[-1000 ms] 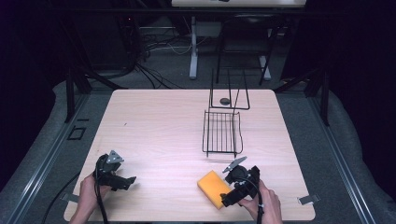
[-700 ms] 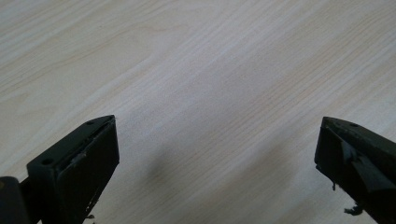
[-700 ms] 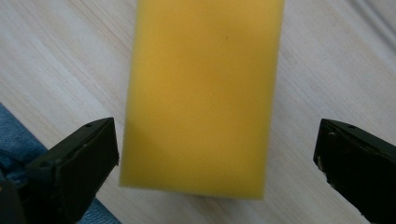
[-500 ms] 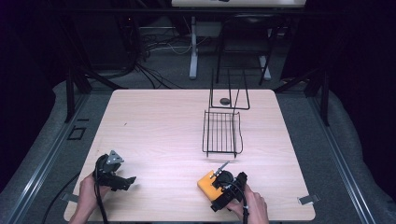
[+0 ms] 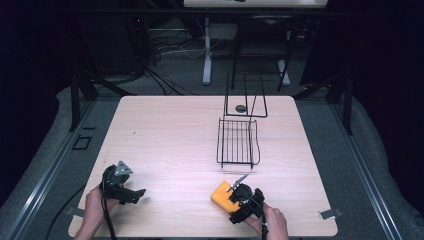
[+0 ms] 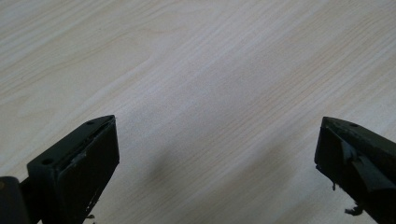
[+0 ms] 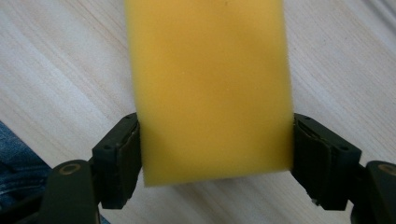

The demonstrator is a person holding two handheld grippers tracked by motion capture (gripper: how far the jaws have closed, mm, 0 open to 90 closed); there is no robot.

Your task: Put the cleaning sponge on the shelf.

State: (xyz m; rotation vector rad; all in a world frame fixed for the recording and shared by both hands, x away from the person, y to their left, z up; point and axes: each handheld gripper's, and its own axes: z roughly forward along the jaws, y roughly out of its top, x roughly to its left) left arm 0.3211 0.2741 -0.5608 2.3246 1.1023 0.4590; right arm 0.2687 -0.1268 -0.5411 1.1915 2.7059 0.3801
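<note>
A yellow sponge point(image 5: 220, 195) lies flat on the wooden table point(image 5: 165, 135) near its front edge, right of centre. My right gripper point(image 5: 234, 196) sits over the sponge's near end, held by a hand. In the right gripper view the yellow sponge point(image 7: 210, 84) runs up between the two black jaws, and the right gripper point(image 7: 215, 135) is shut on its two long sides. My left gripper point(image 5: 138, 193) rests at the front left of the table in a hand. The left gripper point(image 6: 217, 140) is open over bare wood, with nothing between its jaws.
A black wire rack point(image 5: 237, 142) lies on the table behind the sponge, and an upright wire frame point(image 5: 245, 97) stands beyond it. A small dark round object point(image 5: 241, 108) sits at the frame's foot. Blue cloth point(image 7: 14, 186) shows past the table edge.
My right gripper has moved left and forward over the sponge's near end, and its jaws now press both sides. The left gripper has stayed put.
</note>
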